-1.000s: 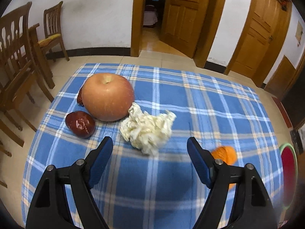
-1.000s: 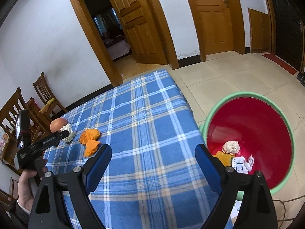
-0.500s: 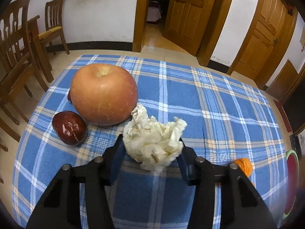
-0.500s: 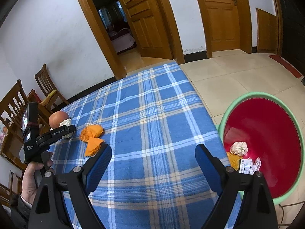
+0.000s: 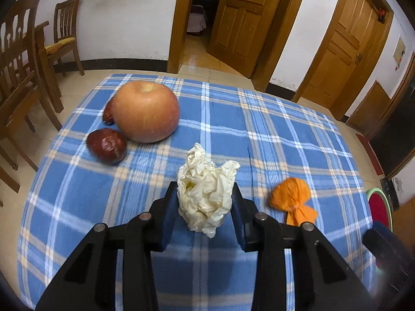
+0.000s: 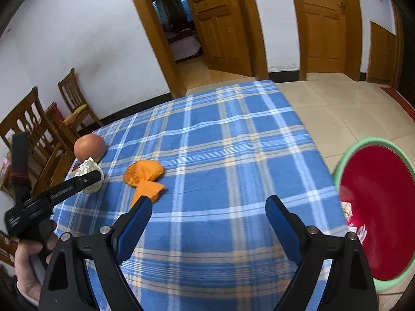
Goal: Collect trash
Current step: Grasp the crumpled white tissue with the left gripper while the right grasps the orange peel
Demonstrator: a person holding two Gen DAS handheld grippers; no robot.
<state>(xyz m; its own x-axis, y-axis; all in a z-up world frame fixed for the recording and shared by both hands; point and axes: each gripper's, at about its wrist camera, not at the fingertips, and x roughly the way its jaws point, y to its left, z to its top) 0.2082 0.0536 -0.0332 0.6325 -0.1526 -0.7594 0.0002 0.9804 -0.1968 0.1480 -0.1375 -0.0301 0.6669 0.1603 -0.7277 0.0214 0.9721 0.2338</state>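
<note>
A crumpled white paper wad point(image 5: 205, 178) sits between the blue pads of my left gripper point(image 5: 204, 194). The jaws are closing and both pads press its sides. From the right wrist view the same wad point(image 6: 87, 167) shows at the left gripper's tip, near the table's left edge. Orange peel pieces point(image 5: 293, 197) lie on the blue plaid cloth to the right of the wad, also visible as orange peel point(image 6: 144, 175). My right gripper point(image 6: 208, 204) hovers open over the cloth, holding nothing, its left fingertip close to the peel.
A large apple point(image 5: 146, 111) and two dark red jujubes point(image 5: 106, 149) rest at the far left of the table. A red basin with a green rim point(image 6: 363, 142) stands on the floor right of the table, holding some scraps. Wooden chairs point(image 5: 64, 39) crowd the left side.
The left jaws went from wide open to closed on the paper wad, which now sits farther from the apple. The right gripper swung left, toward the peel; the basin slid to its view's right edge.
</note>
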